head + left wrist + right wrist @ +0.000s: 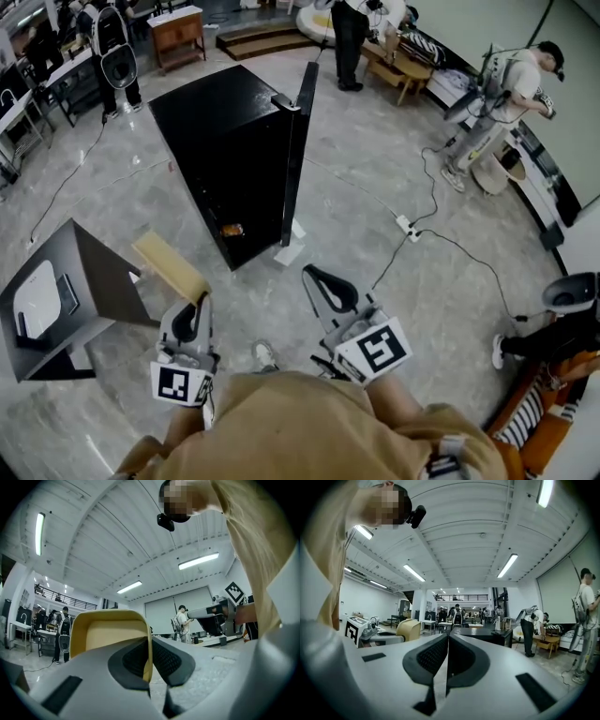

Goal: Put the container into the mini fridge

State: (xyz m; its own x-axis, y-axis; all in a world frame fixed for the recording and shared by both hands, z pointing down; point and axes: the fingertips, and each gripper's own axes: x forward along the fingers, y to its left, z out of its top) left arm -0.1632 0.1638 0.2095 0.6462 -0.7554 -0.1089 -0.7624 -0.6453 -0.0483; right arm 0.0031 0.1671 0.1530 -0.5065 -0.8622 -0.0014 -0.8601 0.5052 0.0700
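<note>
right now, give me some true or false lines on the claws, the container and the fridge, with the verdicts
1. The left claw is shut on the wall of the yellow container. True.
2. The right claw holds something too. False: its jaws are together with nothing between them.
3. The door of the mini fridge is closed. False: it stands open.
4. A power strip lies on the floor to the right of the mini fridge. True.
5. The container sits inside the mini fridge. False: it is in the left claw, on the near side of the fridge.
</note>
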